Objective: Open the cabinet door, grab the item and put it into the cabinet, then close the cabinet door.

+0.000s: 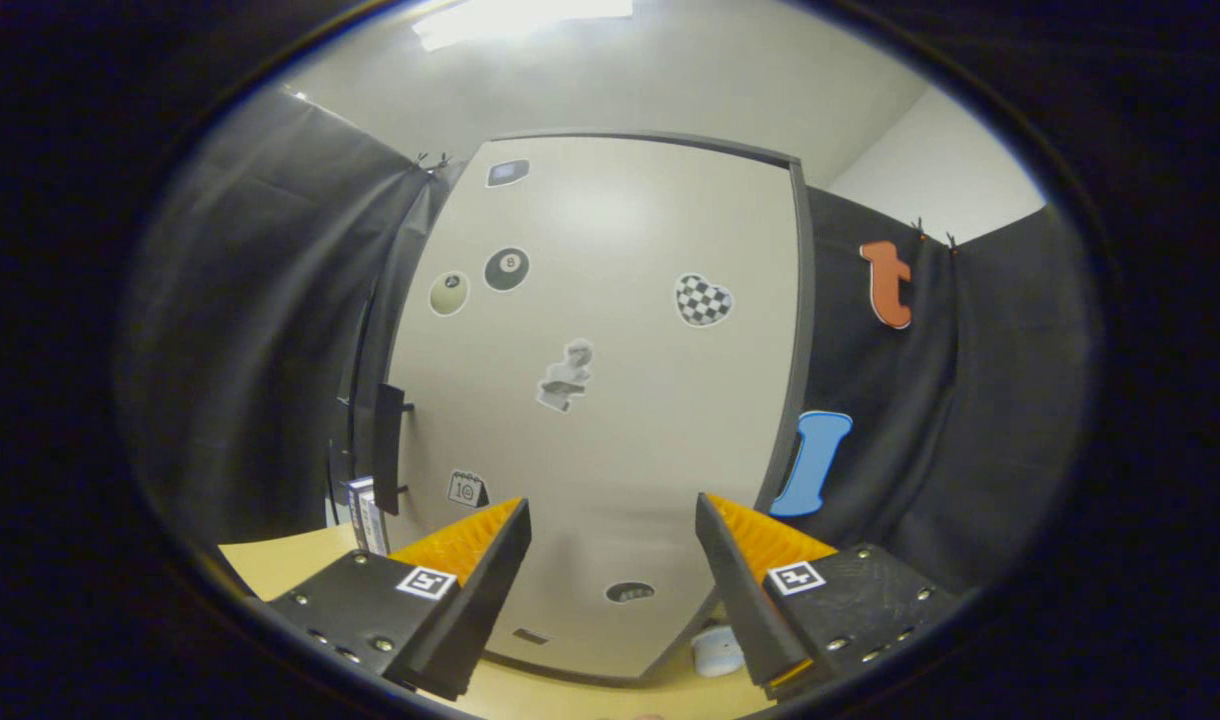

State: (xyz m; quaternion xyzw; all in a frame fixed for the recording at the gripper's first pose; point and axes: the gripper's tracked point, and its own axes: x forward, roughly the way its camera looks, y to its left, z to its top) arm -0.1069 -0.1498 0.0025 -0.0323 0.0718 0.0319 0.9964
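Observation:
A pale beige cabinet door with several stickers stands straight ahead, nearly shut, with a dark gap along its left edge. Its black bar handle is mounted on the left edge, ahead of my left finger. My gripper is open, nothing between its fingers, and it points at the lower middle of the door. A small boxed item stands on the table just left of the door, below the handle. A small pale blue-white object lies on the table by the door's lower right corner, next to my right finger.
The cabinet stands on a light wooden table. Black cloth walls close in on both sides of the cabinet. A white wall and a ceiling light are above.

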